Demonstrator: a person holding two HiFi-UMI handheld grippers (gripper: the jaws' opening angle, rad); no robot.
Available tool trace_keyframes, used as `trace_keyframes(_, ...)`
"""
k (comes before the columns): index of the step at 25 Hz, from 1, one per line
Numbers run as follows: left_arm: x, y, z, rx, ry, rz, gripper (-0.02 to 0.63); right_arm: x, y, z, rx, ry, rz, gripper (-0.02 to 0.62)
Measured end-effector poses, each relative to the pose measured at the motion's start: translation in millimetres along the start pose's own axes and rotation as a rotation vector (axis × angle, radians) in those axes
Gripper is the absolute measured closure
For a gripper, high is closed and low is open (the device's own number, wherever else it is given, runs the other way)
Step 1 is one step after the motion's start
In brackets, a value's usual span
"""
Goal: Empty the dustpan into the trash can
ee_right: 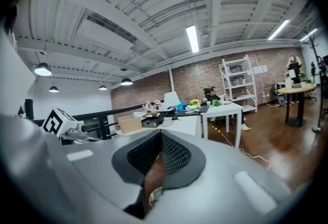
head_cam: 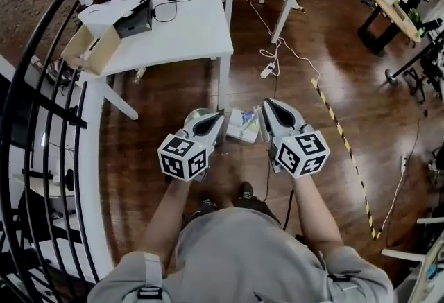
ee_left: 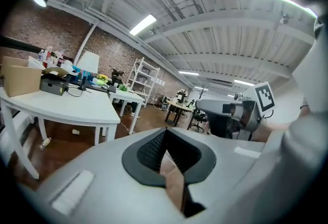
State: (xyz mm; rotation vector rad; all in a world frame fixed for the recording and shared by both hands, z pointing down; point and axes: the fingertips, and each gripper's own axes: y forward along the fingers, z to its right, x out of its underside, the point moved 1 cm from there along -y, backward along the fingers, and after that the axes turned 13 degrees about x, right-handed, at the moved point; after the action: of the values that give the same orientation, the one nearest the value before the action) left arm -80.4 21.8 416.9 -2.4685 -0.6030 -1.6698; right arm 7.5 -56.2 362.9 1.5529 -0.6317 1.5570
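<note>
**Head view:** A person faces the white table (head_cam: 173, 38) with the left gripper (head_cam: 216, 118) and right gripper (head_cam: 269, 107) side by side, seemingly poised to reach for what looks like the dustpan (head_cam: 243, 126). It lies on the floor just off the table's near leg. The left gripper half covers the trash can (head_cam: 196, 114) beside it.

**Left gripper view:** The jaws meet tip to tip on nothing, right of the table.

**Right gripper view:** The jaws are likewise closed and empty. A shiny round edge beneath them is too small to identify.
</note>
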Motion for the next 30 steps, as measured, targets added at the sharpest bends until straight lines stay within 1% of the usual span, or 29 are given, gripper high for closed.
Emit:
trace_keyframes(2, 4.5, 15.1, 0.0, 0.046, 0.011, -0.020, 0.600, 19.5, -6.1, 18.9, 0.079, 0.021, -0.020, 0.595)
trace_keyframes(4, 7.9, 27.7, -0.2, 0.081, 0.015, -0.039, 0.601, 37.4, -9.6, 30.2, 0.129, 0.041, -0.048, 0.595)
trace_keyframes(9, 21.4, 35.7, 4.9, 0.160, 0.018, -0.097, 0.600, 70.1, -17.9, 26.8, 0.212, 0.083, -0.100, 0.595)
trace_keyframes(14, 31.4, 39.7, -1.8, 0.188, 0.012, -0.126, 0.600, 82.6, -11.9, 22.6, 0.240, 0.093, -0.119, 0.595)
trace_keyframes(21, 30.5, 43.7, -19.8, 0.162, 0.015, -0.137, 0.600, 81.5, 8.9, 30.5, 0.229, 0.122, -0.102, 0.595)
trace_keyframes(25, 20.1, 48.4, -32.4, 0.160, 0.036, -0.132, 0.600, 78.5, 24.2, 29.4, 0.224, 0.127, -0.091, 0.595)
trace_keyframes(28, 12.3, 48.8, -41.4, 0.190, 0.049, -0.132, 0.600, 77.3, 31.4, 23.2, 0.246, 0.129, -0.093, 0.595)
trace_keyframes(30, 10.3, 49.7, -48.4, 0.220, 0.056, -0.138, 0.600, 79.6, 35.2, 21.4, 0.281, 0.133, -0.096, 0.595)
